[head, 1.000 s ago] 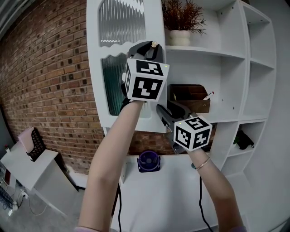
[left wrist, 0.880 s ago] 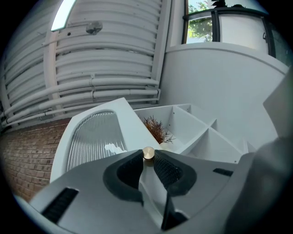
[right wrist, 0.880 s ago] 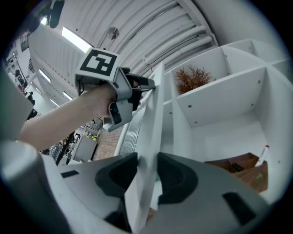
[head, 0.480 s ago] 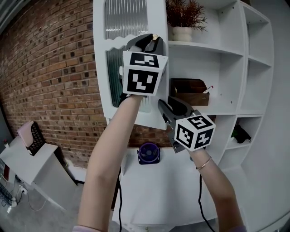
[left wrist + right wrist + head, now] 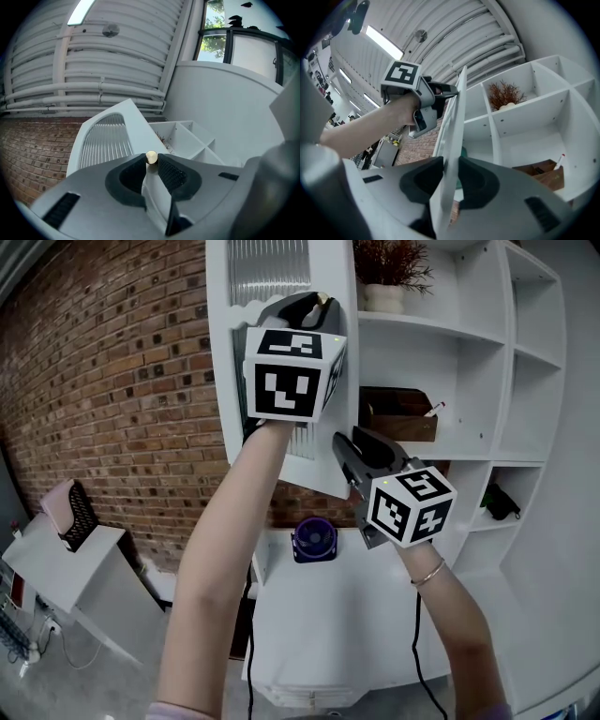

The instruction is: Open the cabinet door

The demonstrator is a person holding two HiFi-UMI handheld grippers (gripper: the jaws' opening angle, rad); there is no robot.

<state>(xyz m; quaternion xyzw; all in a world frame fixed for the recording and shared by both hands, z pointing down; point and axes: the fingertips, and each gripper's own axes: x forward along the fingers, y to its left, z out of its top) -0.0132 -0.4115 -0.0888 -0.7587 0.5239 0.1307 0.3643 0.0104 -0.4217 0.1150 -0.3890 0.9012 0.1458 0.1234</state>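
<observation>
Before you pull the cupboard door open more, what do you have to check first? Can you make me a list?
1. Left gripper on the little gold knob: ok, jaws shut on it.
2. Right gripper on the door edge: ok, jaws pinch it lower down.
3. Door free of the shelves: ok, it stands partly open.
4. Plant pot and brown box out of the way: ok, both sit back on the shelves.
5. Purple fan: ok, lower than the door's bottom edge.
6. Hinges: cannot tell, not in view.
</observation>
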